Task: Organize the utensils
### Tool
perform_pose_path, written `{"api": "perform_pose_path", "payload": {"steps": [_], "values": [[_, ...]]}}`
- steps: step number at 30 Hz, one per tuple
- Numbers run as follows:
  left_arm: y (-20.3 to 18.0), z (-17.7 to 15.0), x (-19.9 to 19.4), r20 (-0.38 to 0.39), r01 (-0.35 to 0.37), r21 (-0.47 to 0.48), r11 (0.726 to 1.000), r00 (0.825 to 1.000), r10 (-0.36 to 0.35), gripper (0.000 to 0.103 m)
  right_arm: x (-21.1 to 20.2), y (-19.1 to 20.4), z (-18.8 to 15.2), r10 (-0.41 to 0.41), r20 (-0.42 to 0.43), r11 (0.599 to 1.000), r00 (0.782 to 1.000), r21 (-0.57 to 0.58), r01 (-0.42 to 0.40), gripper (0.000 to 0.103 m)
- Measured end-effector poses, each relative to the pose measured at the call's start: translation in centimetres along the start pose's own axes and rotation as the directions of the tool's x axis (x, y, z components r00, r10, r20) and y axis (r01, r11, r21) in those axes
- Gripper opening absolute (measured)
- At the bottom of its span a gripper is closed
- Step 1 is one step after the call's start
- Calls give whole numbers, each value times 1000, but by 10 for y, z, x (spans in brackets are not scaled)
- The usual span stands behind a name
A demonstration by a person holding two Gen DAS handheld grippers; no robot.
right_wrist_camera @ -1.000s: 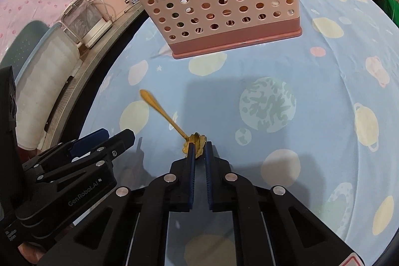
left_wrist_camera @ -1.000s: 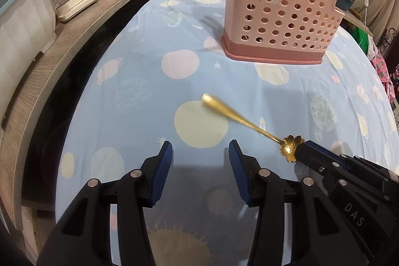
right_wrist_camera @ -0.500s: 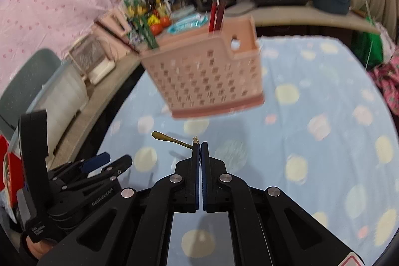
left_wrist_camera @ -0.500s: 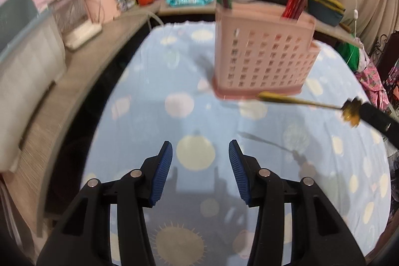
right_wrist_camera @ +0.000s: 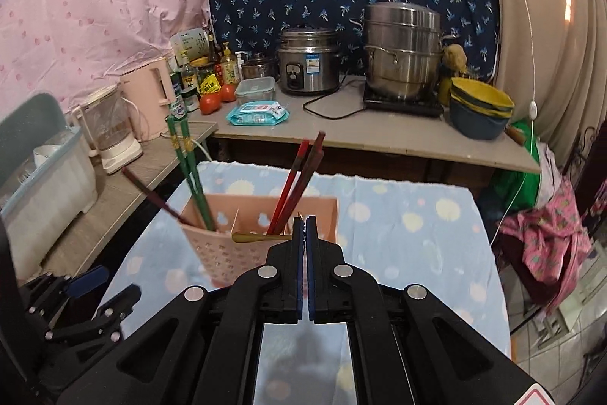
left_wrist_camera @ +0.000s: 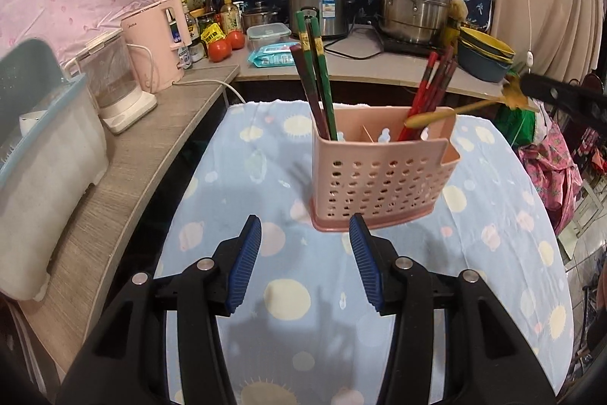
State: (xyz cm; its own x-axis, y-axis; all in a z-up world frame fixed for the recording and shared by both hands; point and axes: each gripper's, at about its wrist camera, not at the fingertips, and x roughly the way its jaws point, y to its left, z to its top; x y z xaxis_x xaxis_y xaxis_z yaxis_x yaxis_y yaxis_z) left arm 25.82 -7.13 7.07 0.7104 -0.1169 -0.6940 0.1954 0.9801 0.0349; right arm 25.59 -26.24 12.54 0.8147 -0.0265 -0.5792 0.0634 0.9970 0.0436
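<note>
A pink perforated utensil holder [left_wrist_camera: 383,173] stands on the blue dotted tablecloth; it also shows in the right wrist view [right_wrist_camera: 227,253]. It holds green chopsticks [left_wrist_camera: 316,71] on the left and red chopsticks [left_wrist_camera: 432,90] on the right. My right gripper [right_wrist_camera: 305,226] is shut on the flower-shaped bowl end of a gold spoon [left_wrist_camera: 455,111]. It holds the spoon level above the holder's right side, handle pointing left [right_wrist_camera: 254,237]. My left gripper [left_wrist_camera: 305,260] is open and empty, in front of the holder.
A wooden counter runs along the left and back with a pink kettle [left_wrist_camera: 159,42], a blender [left_wrist_camera: 114,86], a dish rack [left_wrist_camera: 41,169], tomatoes [left_wrist_camera: 225,46], a rice cooker [left_wrist_camera: 320,10], a steel steamer pot [left_wrist_camera: 413,2] and stacked bowls [left_wrist_camera: 485,57]. Clothes hang at right.
My right gripper lifted the gold spoon off the tablecloth and carried it up over the holder. My left gripper rose and drew back, staying open.
</note>
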Motion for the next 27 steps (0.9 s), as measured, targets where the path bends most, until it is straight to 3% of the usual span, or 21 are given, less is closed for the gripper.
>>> {"api": "perform_pose_path", "payload": {"steps": [7, 13, 15, 17, 18, 21, 27], "values": [[6, 12, 14, -8, -21, -19, 1000, 1000, 21, 46, 36, 14, 19, -53, -23, 997, 998, -49, 52, 2], [9, 19, 25, -16, -29, -33, 999, 999, 29, 46, 65, 26, 12, -19, -88, 999, 996, -44, 16, 3], [10, 20, 27, -16, -33, -35, 999, 999, 32, 46, 67, 25, 11, 15, -90, 1000, 996, -11, -16, 7], [11, 21, 28, -17, -35, -38, 999, 999, 34, 46, 67, 23, 9, 44, -86, 999, 995, 29, -41, 26], [11, 22, 28, -16, -35, -40, 999, 999, 34, 47, 65, 22, 9, 50, -80, 998, 996, 44, -47, 30], [10, 23, 26, -4, -44, -41, 998, 999, 44, 56, 57, 24, 7, 52, -65, 998, 997, 49, -49, 32], [8, 25, 22, 6, -43, -39, 998, 999, 43, 57, 44, 23, -9, 61, -74, 997, 995, 62, -56, 34]]}}
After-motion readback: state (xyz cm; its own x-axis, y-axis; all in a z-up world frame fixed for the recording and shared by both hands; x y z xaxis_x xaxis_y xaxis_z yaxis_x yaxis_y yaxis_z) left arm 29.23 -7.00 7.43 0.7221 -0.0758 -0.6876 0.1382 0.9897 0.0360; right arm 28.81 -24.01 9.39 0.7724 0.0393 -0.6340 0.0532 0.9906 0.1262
